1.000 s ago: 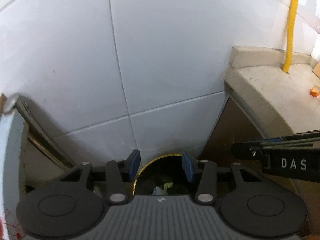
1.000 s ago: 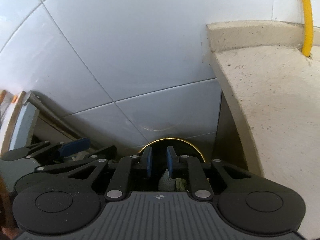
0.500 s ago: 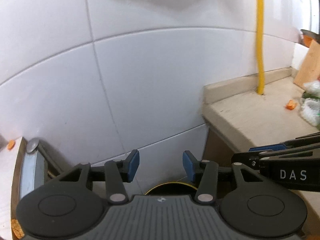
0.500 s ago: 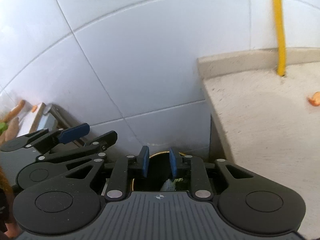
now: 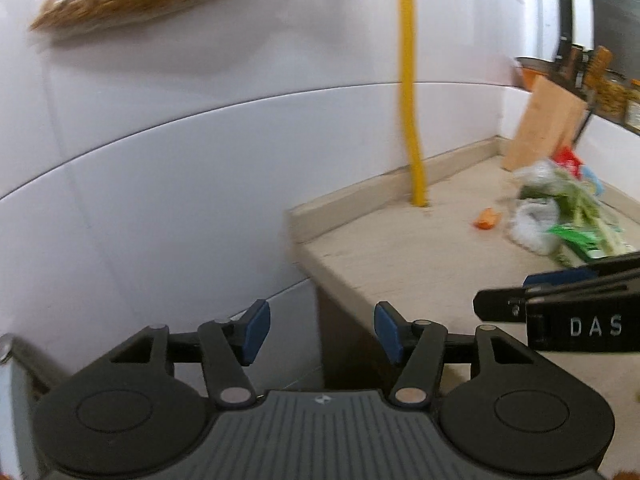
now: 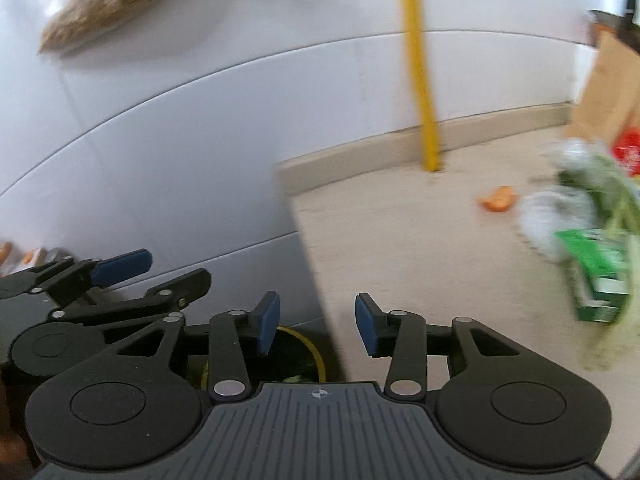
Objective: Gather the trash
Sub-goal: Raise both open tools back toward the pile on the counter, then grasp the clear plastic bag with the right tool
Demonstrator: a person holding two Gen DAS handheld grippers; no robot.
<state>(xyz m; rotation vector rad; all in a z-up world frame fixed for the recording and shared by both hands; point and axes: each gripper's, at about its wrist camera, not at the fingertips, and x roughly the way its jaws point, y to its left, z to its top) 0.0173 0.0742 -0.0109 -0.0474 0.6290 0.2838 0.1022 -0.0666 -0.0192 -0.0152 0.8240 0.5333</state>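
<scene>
- Left wrist view: your left gripper point(image 5: 320, 330) has its blue pads spread wide with nothing between them; it hangs off the counter's point(image 5: 400, 256) near corner, over the gap by the white tiled wall point(image 5: 180, 200); the trash pile point(image 5: 560, 212), a heap of clear wrap, green stalks and a green carton, lies at about 2 o'clock, near the wooden board point(image 5: 544, 124); an orange scrap point(image 5: 486, 218) sits apart from the pile toward the yellow pipe point(image 5: 412, 120); your right gripper point(image 5: 560, 296) shows only side-on at 3 o'clock, so from here you cannot tell its opening.
- Right wrist view: your right gripper point(image 6: 316, 322) is open wide and empty; the bin point(image 6: 308, 344), a dark mouth with a yellow rim, is just under the pads at 6 o'clock; the pile point(image 6: 580, 220) is at 2 o'clock and the orange scrap point(image 6: 496, 200) at 1 o'clock; the green carton point(image 6: 592, 276) lies flat, long axis running roughly 11 to 5 o'clock, one short end facing you.
- I judge the step to be reaching for more trash; swing right over the counter, keep the jaws wide, and close across the carton's narrow width, not along its length; the picture is blurred, so settle before closing; loose wrap and stalks may trail, so lift clear of the edge before going to the bin.
</scene>
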